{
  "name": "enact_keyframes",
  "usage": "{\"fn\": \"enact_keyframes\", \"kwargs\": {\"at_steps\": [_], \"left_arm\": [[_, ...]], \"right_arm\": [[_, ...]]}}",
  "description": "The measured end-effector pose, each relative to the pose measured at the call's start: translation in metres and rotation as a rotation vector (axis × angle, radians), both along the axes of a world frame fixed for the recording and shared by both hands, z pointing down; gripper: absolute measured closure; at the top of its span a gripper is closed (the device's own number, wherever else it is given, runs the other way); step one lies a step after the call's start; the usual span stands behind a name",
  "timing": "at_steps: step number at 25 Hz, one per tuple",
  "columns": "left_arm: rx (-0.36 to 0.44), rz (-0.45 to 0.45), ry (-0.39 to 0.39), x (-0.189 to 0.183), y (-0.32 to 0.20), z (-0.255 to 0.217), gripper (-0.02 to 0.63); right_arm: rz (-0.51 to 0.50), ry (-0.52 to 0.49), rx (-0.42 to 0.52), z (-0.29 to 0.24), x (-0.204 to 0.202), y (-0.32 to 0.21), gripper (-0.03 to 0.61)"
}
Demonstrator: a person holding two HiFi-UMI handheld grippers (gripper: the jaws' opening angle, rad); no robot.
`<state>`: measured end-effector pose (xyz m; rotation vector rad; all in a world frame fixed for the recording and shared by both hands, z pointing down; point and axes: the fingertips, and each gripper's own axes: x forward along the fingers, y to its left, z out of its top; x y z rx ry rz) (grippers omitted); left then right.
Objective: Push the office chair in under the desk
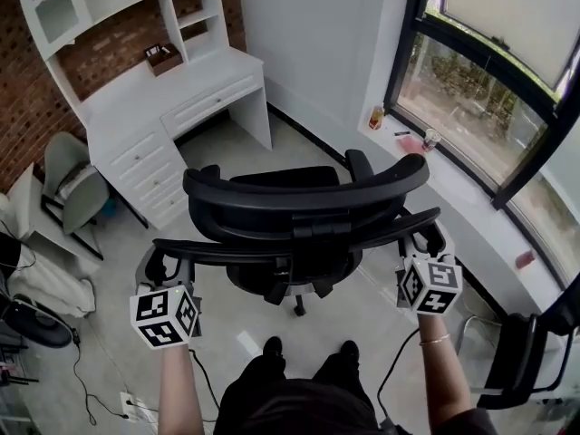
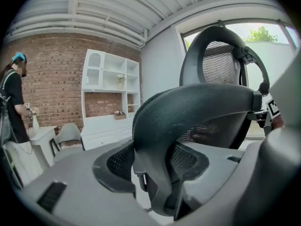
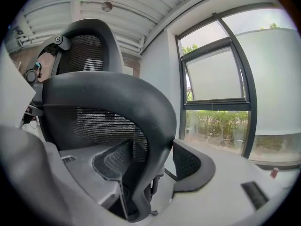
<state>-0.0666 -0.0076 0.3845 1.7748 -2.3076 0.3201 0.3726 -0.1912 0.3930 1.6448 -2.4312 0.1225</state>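
Note:
The black mesh office chair (image 1: 299, 216) stands in the middle of the floor with its back toward me and its seat facing the white desk (image 1: 172, 98) at the far left. My left gripper (image 1: 163, 263) is shut on the left edge of the chair's backrest (image 2: 197, 112); the frame runs between the pads (image 2: 117, 166). On the other side, my right gripper (image 1: 426, 241) is shut on the right edge of the backrest (image 3: 113, 102). The headrest (image 1: 308, 193) rises above both. The knee gap of the desk (image 1: 227, 134) lies beyond the chair.
A grey chair (image 1: 72, 184) stands left of the desk's drawers (image 1: 149, 170). The window sill (image 1: 453, 179) with a can (image 1: 376, 116) runs along the right. Another black chair (image 1: 521, 361) is at the lower right. A person (image 2: 14, 102) stands by the brick wall.

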Motion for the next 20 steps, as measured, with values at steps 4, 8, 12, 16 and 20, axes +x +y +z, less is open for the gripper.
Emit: {"fn": "enact_keyframes", "kwargs": {"at_steps": [4,8,12,16,20], "left_arm": [[0.005,-0.136,-0.001,0.026,0.006,0.001,0.403],[0.007,-0.253,0.015,0.062,0.013,0.009,0.403],[-0.007,-0.322,0.032,0.077,0.021,0.007,0.403],[-0.014,-0.373,0.05,0.091,0.027,0.008,0.403],[-0.006,-0.38,0.052,0.091,0.025,0.009,0.403]], "right_arm": [[-0.11,0.0,0.004,0.003,0.01,-0.03,0.33],[-0.238,0.025,-0.026,0.011,0.023,-0.063,0.333],[-0.3,0.037,-0.038,0.008,0.022,-0.079,0.333],[-0.339,0.038,-0.05,0.008,0.019,-0.094,0.333],[-0.348,0.036,-0.057,0.009,0.013,-0.104,0.333]]}}
